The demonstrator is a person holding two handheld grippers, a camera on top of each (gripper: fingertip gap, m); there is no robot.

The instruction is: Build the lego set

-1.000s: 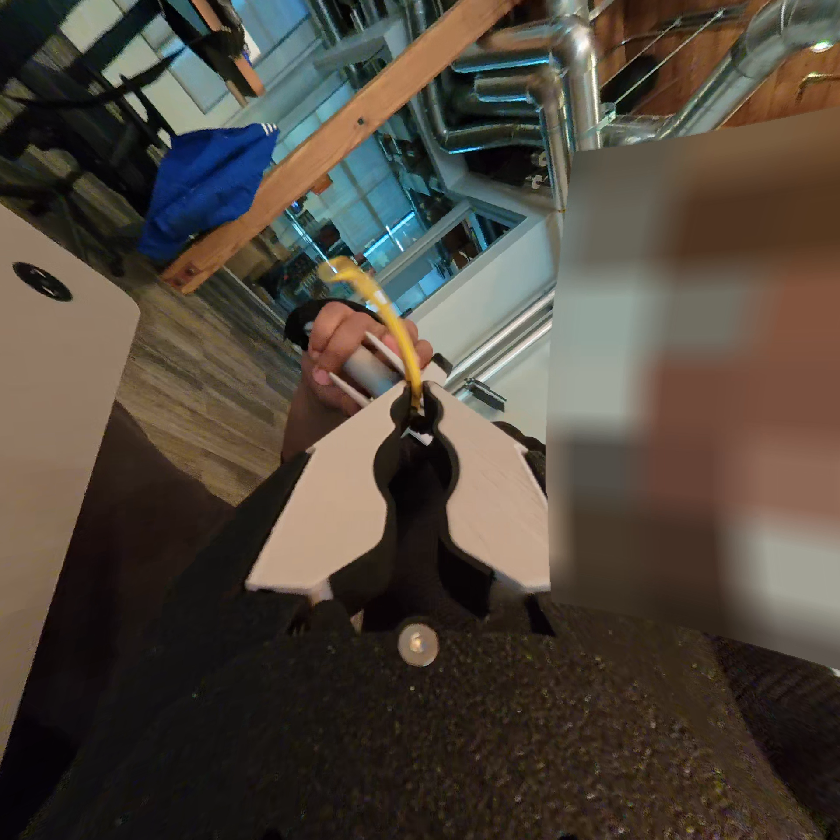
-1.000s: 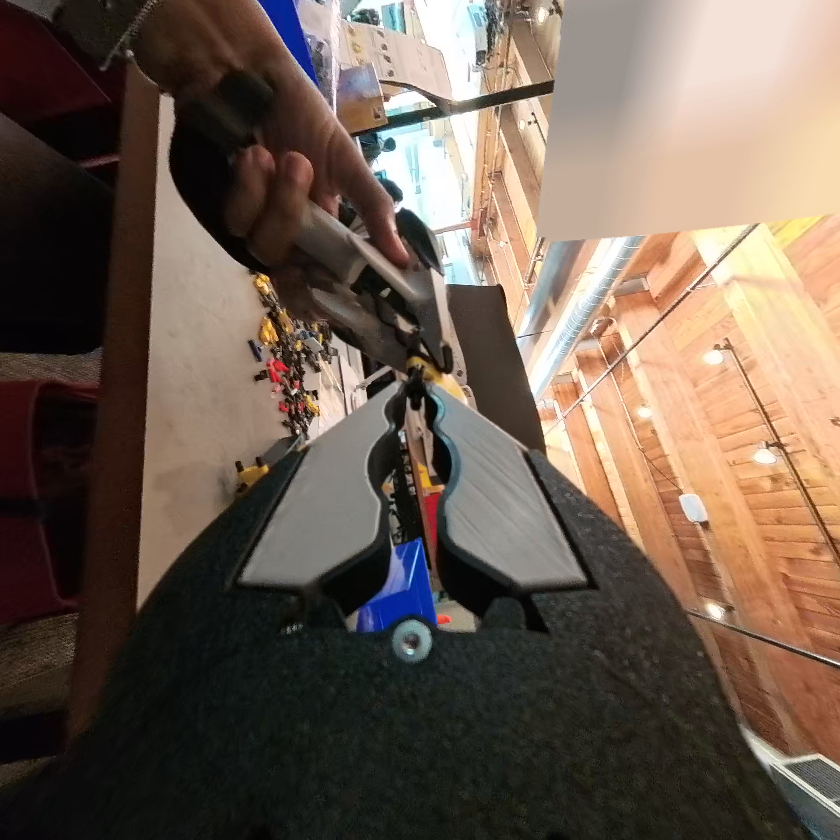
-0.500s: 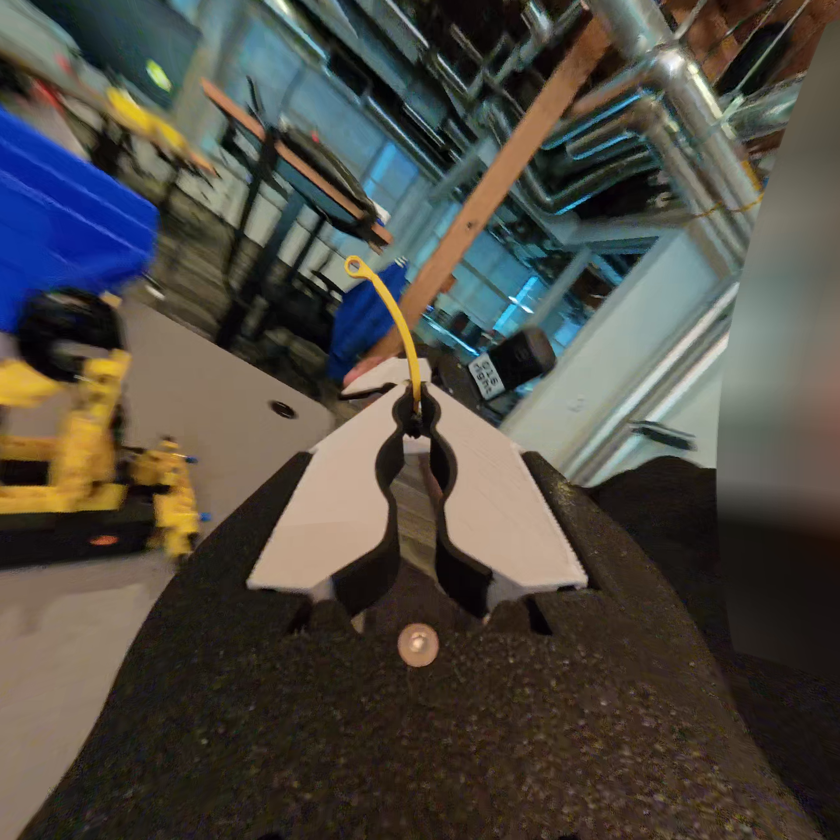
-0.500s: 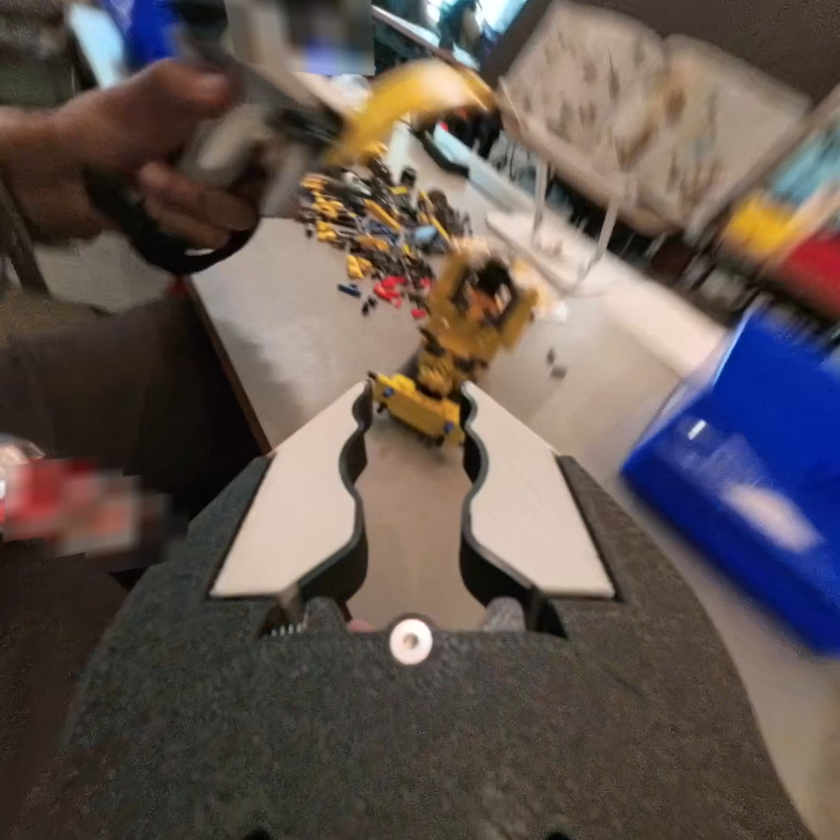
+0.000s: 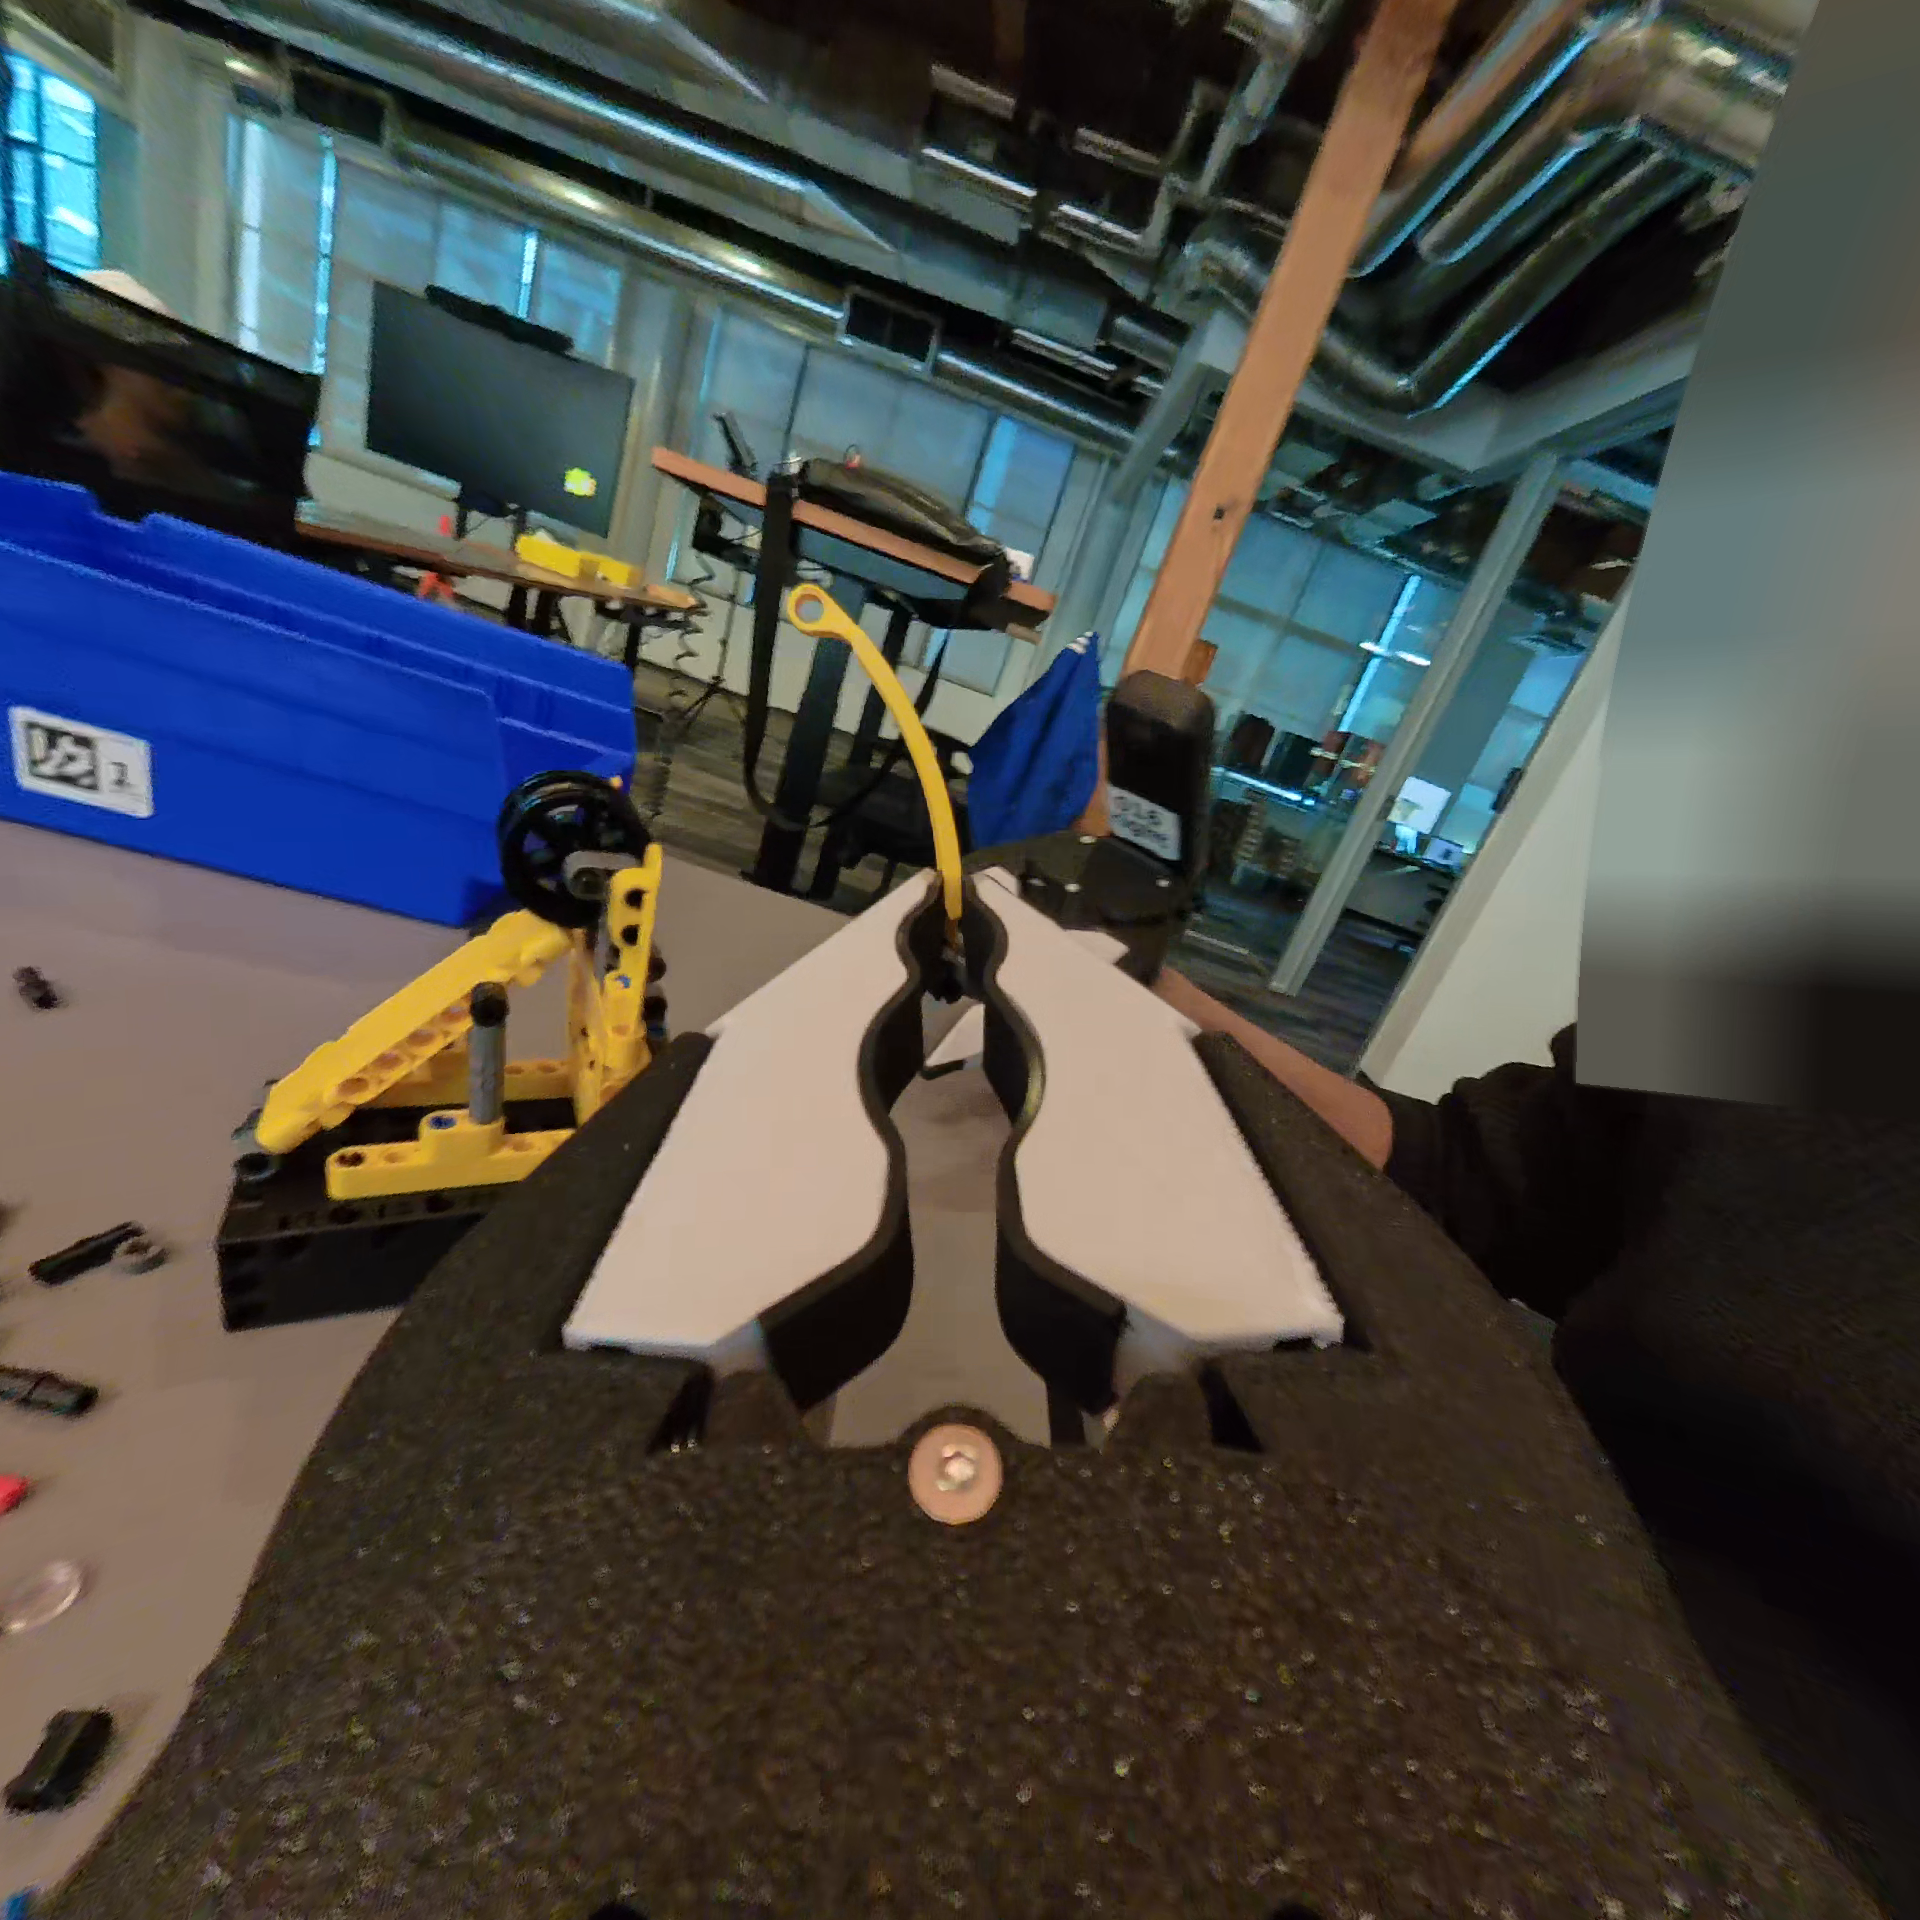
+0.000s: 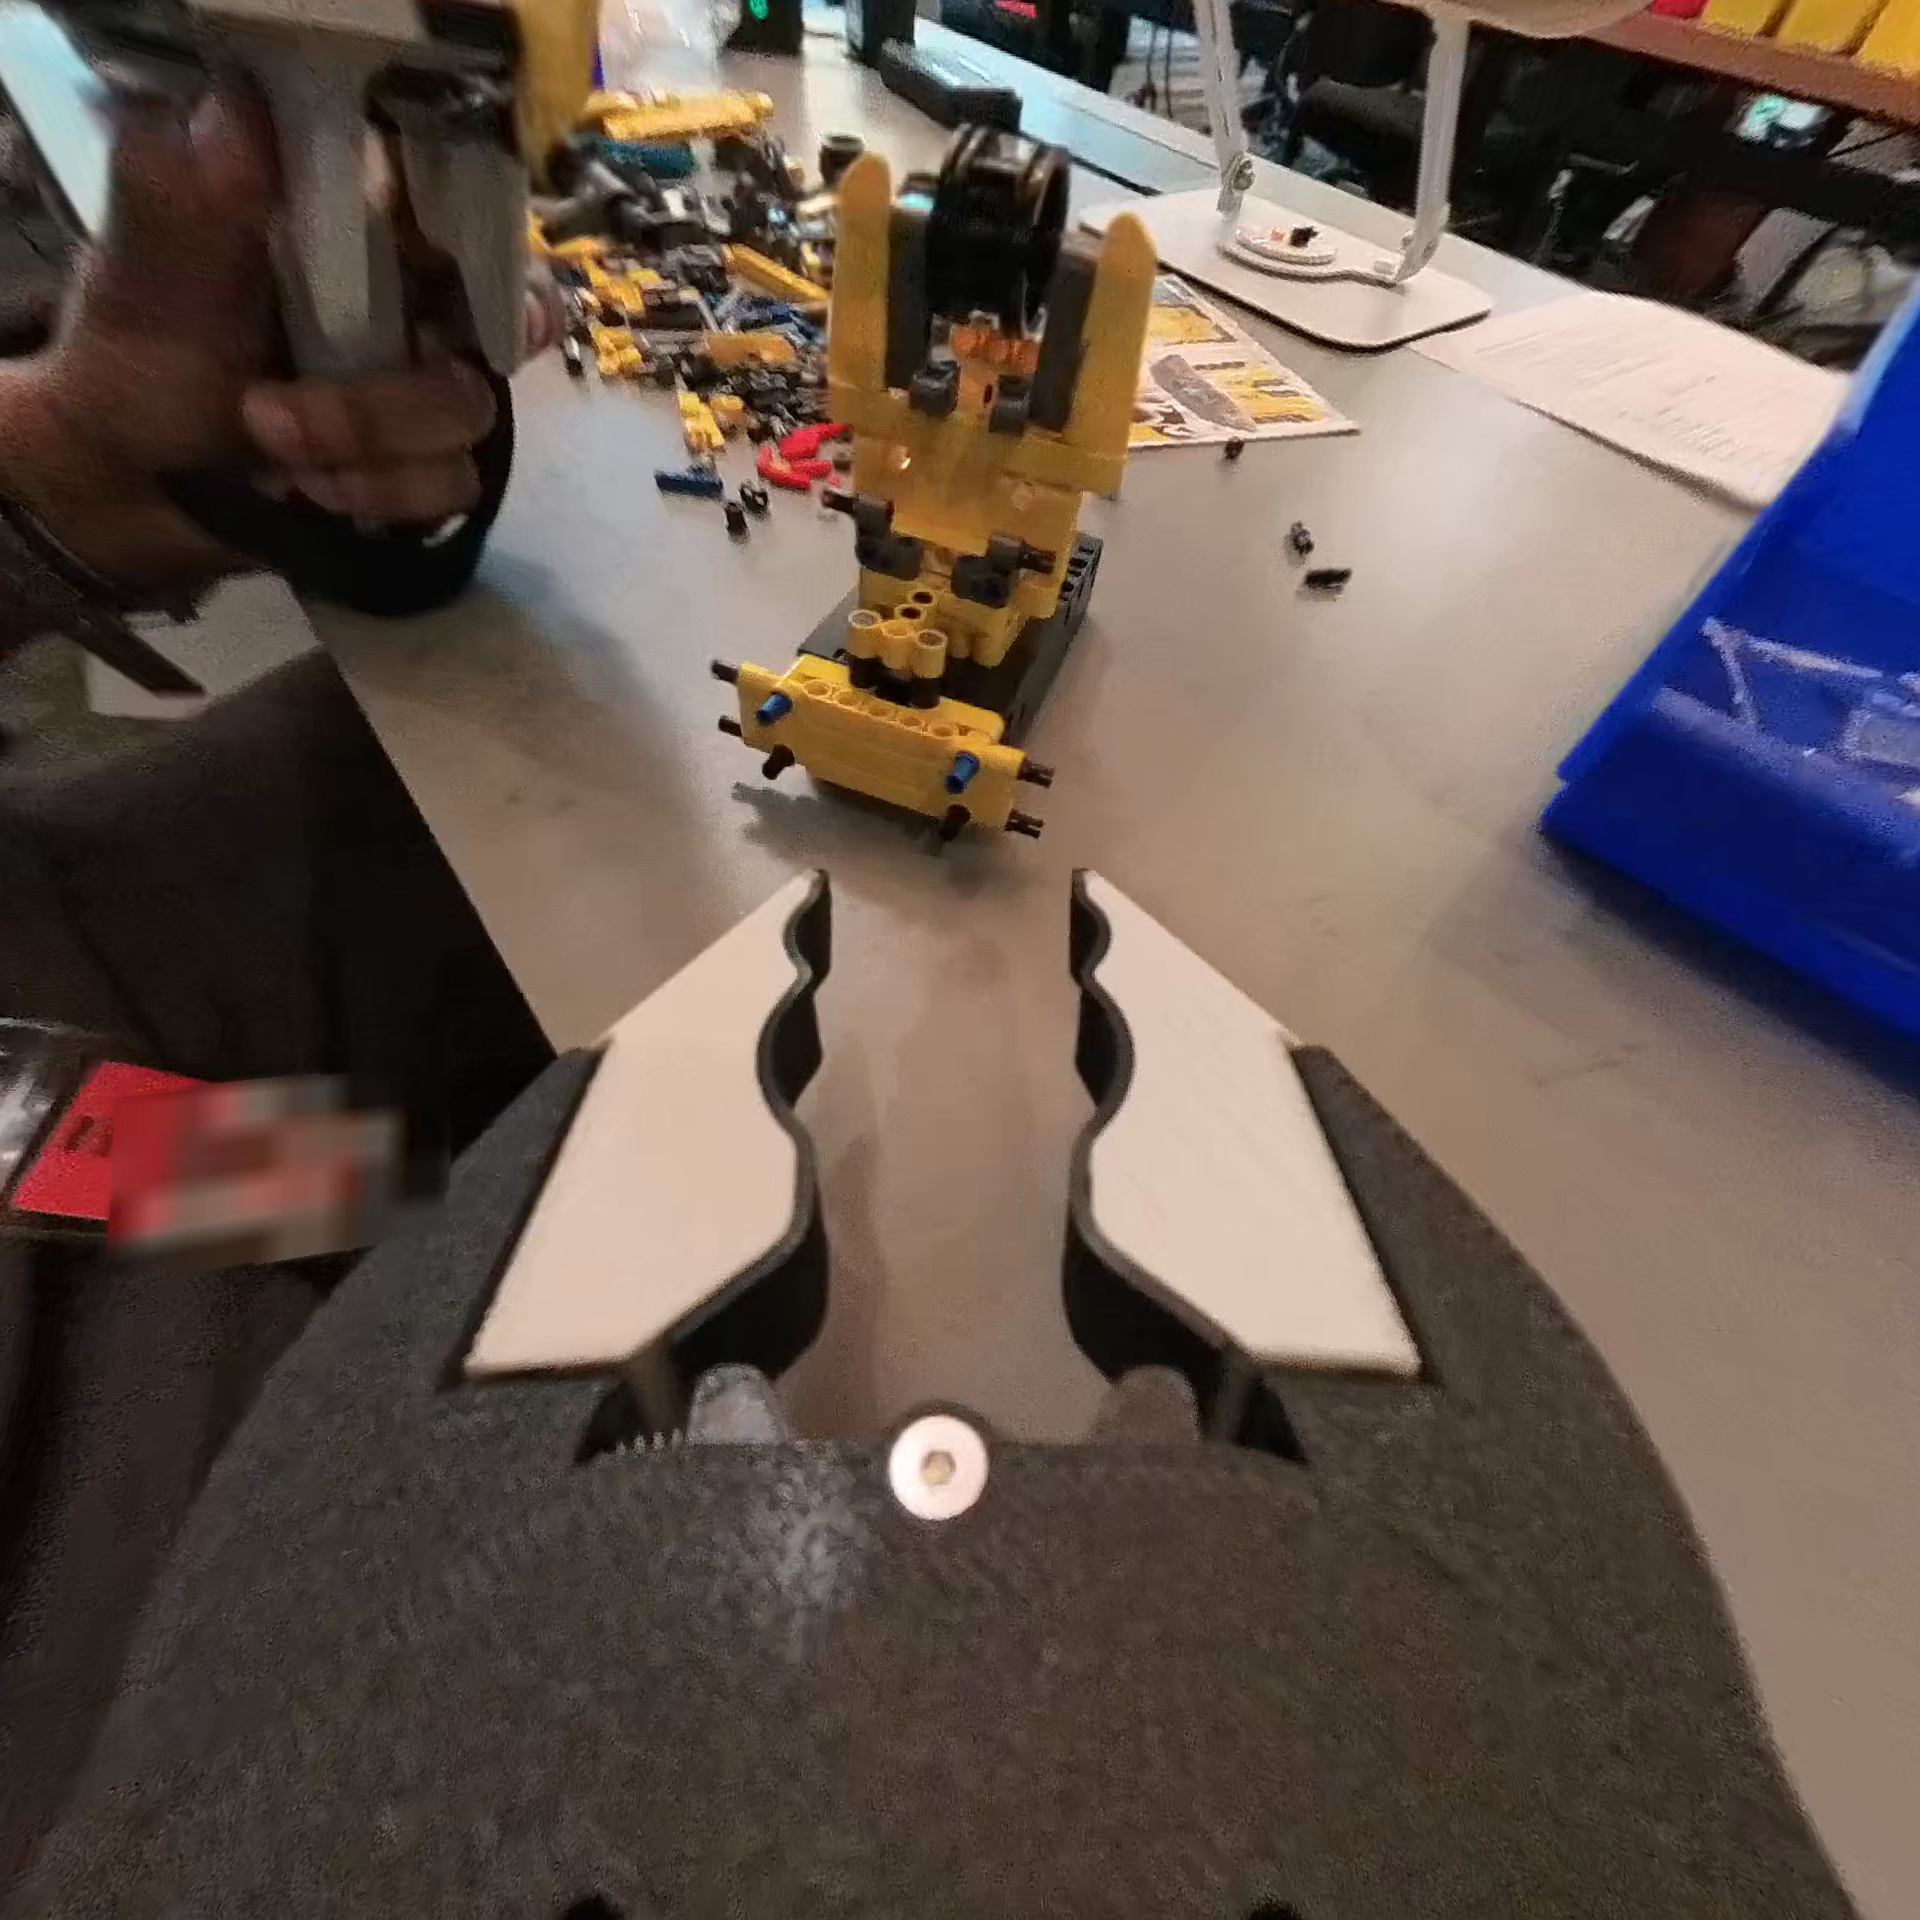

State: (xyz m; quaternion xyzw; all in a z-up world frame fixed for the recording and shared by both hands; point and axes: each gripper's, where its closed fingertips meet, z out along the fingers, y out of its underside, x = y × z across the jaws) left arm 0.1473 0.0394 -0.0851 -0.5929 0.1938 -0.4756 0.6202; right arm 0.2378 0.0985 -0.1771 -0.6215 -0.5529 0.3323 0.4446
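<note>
My left gripper (image 5: 951, 914) is shut on a thin curved yellow piece (image 5: 902, 727) that rises from its fingertips, ending in a small ring. A yellow and black brick model (image 5: 468, 1081) with a black wheel on top stands on the grey table (image 5: 156, 1039) to its left. In the right wrist view the same model (image 6: 935, 520) stands just ahead of my right gripper (image 6: 948, 904), which is open and empty above the table (image 6: 1299, 883). The left gripper, held by a hand (image 6: 260, 343), shows blurred at the upper left there.
A blue bin (image 5: 260, 707) stands behind the model; it also shows at the right of the right wrist view (image 6: 1787, 748). A heap of loose brick parts (image 6: 686, 270) and a printed sheet (image 6: 1226, 384) lie beyond the model. Small dark parts (image 5: 83, 1257) lie at the table's left. Across from one pair of fingers to the other is roughly 15 cm.
Both grippers have swung down from pointing at the ceiling to face the table. My right gripper has let go near the left fingertips and opened. The left still holds the yellow piece.
</note>
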